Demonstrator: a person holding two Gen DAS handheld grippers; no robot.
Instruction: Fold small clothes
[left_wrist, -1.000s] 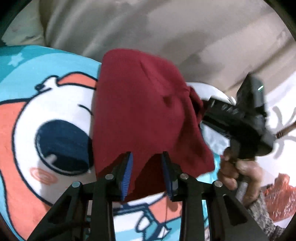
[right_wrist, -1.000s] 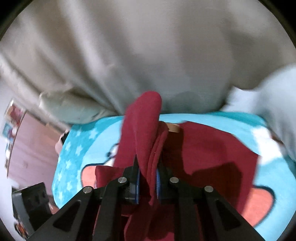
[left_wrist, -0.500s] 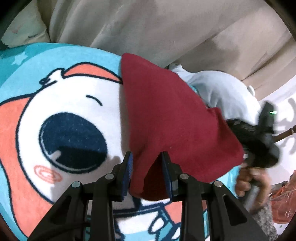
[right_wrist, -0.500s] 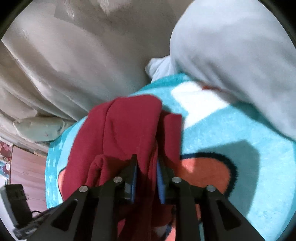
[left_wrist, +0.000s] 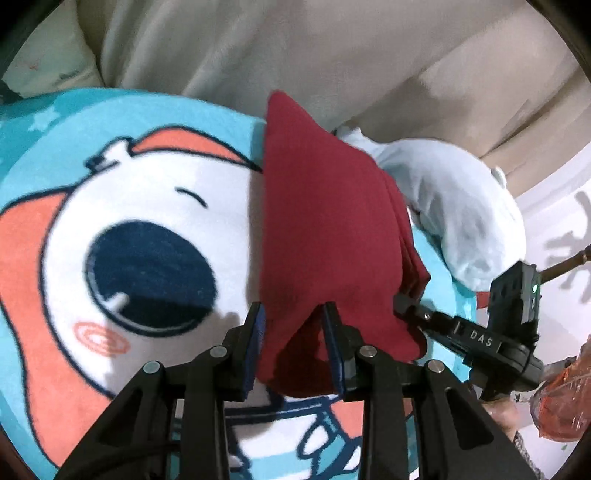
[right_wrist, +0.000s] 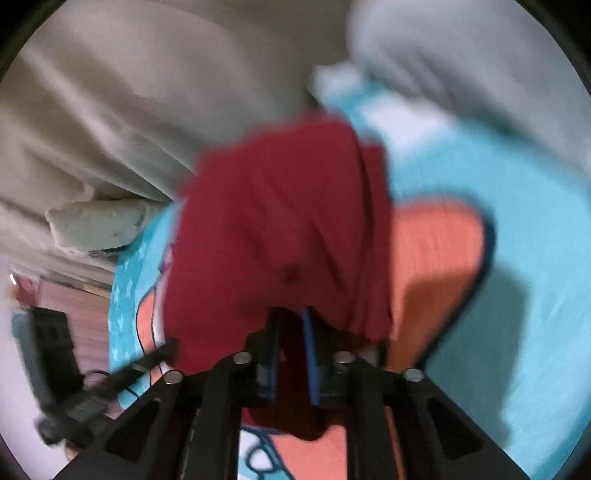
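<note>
A dark red garment (left_wrist: 325, 229) lies folded in layers on a cartoon-print teal blanket (left_wrist: 147, 206). My left gripper (left_wrist: 293, 328) is shut on its near edge, with a bunched fold between the blue pads. In the left wrist view my right gripper (left_wrist: 400, 301) grips the garment's right corner, low over the blanket. The right wrist view is blurred. There the red garment (right_wrist: 277, 221) spreads ahead of my right gripper (right_wrist: 290, 332), whose jaws are closing tight with red cloth between the pads. My left gripper (right_wrist: 168, 347) shows at the lower left.
A pale blue garment (left_wrist: 461, 206) lies bunched just right of the red one. Beige fabric (left_wrist: 295, 55) rises behind the blanket, with a pale pillow (left_wrist: 48, 66) at the far left. An orange-red plastic bag (left_wrist: 565, 402) sits at the right edge, near a person's hand (left_wrist: 498, 410).
The right gripper has swung down and to the right with the raised half of the red garment, which now lies flatter and narrower on the blanket. The left gripper has kept its hold.
</note>
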